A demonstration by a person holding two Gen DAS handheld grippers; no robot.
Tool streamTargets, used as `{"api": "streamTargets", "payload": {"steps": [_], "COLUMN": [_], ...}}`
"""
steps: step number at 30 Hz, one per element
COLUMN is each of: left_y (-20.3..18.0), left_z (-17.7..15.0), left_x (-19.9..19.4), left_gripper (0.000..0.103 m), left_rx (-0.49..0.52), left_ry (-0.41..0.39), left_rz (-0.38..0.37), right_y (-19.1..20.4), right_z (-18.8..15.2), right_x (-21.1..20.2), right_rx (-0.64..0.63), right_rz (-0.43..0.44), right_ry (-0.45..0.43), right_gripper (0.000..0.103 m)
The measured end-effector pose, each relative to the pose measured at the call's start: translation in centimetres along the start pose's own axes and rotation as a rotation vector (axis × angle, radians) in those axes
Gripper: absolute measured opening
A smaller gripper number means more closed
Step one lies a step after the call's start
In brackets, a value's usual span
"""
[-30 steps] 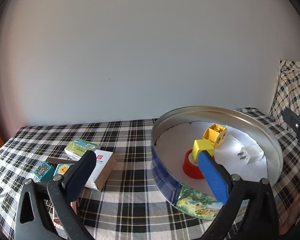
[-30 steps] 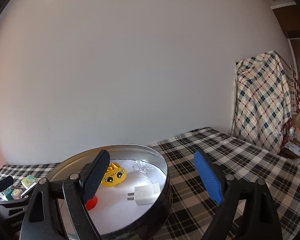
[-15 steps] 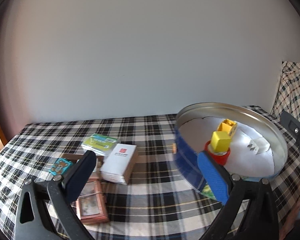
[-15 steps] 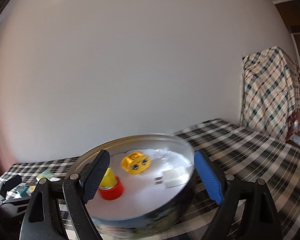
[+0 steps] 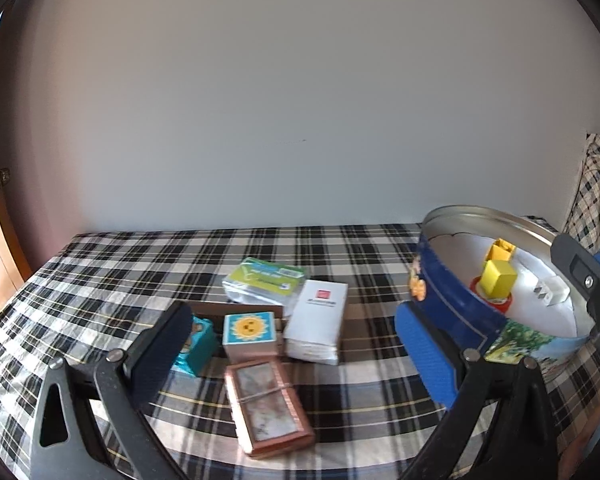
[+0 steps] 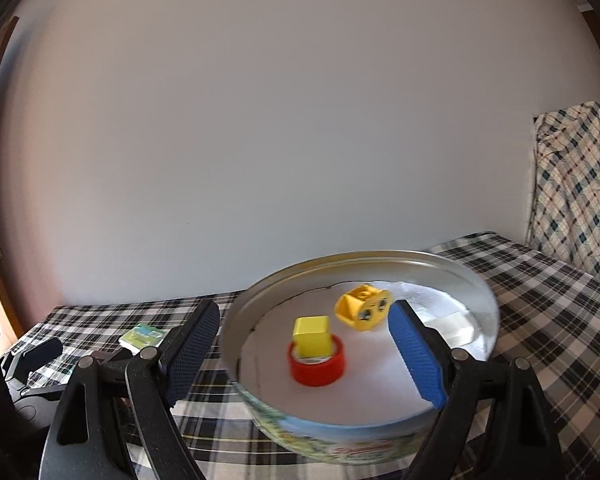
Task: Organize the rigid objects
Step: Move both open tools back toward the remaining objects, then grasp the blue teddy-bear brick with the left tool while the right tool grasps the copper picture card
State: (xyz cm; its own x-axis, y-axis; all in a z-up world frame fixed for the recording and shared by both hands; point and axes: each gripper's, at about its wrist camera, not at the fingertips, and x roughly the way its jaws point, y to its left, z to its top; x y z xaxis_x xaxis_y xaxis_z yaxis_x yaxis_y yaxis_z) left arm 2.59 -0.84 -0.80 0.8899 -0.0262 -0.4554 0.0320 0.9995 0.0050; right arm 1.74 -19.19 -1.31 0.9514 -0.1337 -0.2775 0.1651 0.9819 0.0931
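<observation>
The left gripper (image 5: 296, 344) hangs over the plaid cloth (image 5: 140, 256) with its jaws wide apart and nothing between the pads. Its dark left finger (image 5: 160, 354) covers most of a teal block (image 5: 198, 346), so only one side and a bit of a picture show. The right gripper (image 6: 304, 354) is also spread wide, its fingers straddling the near wall of the round tin (image 6: 340, 436); the blue finger (image 6: 416, 354) hides part of the white plug (image 6: 454, 326), which is blurred in this view.

The tin sits toward the cloth's right edge. Inside it are four things: a red cap (image 6: 317, 364), one yellow block (image 6: 312, 338) standing on that cap, a yellow toy with eyes (image 6: 362, 306) behind it toward the far wall, and the plug by the right wall. The tin floor in front of the cap is bare.

Left of the tin, near the cloth's middle, lie five loose things close together: the teal block, a sun-face cube (image 5: 250, 336), a white box (image 5: 318, 326), a green packet (image 5: 266, 284) behind them, and a copper-framed tile (image 5: 266, 406) nearest the front edge. A dark flat piece beneath the cube is mostly hidden. A strip of open cloth separates the white box from the tin.
</observation>
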Motion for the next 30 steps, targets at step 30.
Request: {"api": "streamTargets", "payload": {"steps": [30], "left_y": [16.4], "left_z": [-0.6], "left_x": [6.1], "left_gripper": [0.102], "left_rx": [-0.18], "left_ry": [0.218], "left_rz": [0.221], "right_y": [14.0], "right_z": [-4.5], "right_x": [6.1], "right_rx": [-0.169], "right_rz": [0.356], "right_ry": [0.446], "right_gripper": [0.08]}}
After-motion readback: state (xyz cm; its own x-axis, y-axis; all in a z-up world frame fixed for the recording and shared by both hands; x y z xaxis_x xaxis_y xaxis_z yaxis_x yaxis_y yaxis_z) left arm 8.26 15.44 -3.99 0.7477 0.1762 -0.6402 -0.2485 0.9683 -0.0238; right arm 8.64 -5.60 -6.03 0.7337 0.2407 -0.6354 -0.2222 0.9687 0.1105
